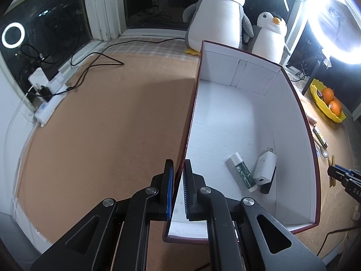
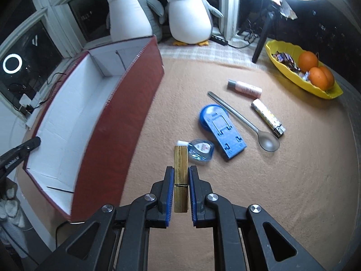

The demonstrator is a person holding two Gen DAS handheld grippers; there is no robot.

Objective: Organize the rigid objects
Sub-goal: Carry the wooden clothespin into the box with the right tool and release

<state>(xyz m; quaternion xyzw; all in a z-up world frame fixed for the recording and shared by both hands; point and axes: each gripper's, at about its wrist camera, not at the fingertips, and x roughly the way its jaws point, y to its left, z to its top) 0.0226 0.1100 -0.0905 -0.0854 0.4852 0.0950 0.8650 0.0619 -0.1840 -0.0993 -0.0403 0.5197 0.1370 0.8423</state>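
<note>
Left wrist view: the left gripper (image 1: 178,180) is clamped on the near left wall of a red box (image 1: 314,158) with a white inside. Low in the box, right of centre, lie a white tube (image 1: 241,171) and a white charger (image 1: 265,166).

Right wrist view: the right gripper (image 2: 181,185) grasps a wooden clothespin (image 2: 181,176) at lower centre. Just beyond it on the tan mat (image 2: 270,180) lie a blue floss case (image 2: 201,151), a blue stand (image 2: 222,131), a spoon (image 2: 248,124) and two tubes.
</note>
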